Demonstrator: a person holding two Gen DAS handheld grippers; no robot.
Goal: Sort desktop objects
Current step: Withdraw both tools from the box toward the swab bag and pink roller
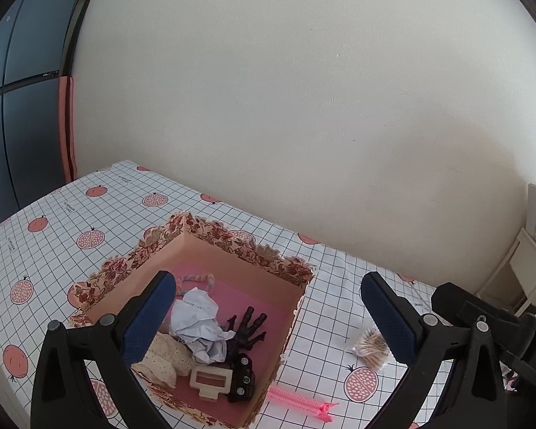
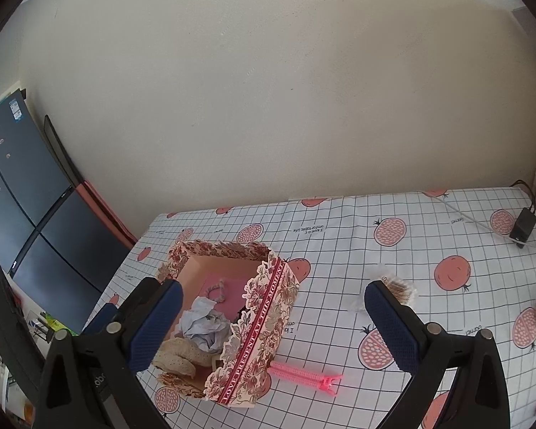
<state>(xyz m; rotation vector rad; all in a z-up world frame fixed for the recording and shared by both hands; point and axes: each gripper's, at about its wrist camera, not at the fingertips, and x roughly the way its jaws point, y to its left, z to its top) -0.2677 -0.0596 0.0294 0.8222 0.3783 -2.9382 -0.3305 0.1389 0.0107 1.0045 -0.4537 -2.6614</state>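
While I hold both grippers, left (image 1: 268, 318) & right (image 2: 273, 316), spread wide w/ nothing in them, the box (image 1: 232, 250) sits on the table (image 2: 357, 221); pink zipper (image 2: 305, 375) beside it, swab bag (image 1: 370, 346) near.

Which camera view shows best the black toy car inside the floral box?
The left wrist view: the black toy car lies in plain sight beside a cream hair clip. In the right wrist view, the floral cardboard box wall hides it.
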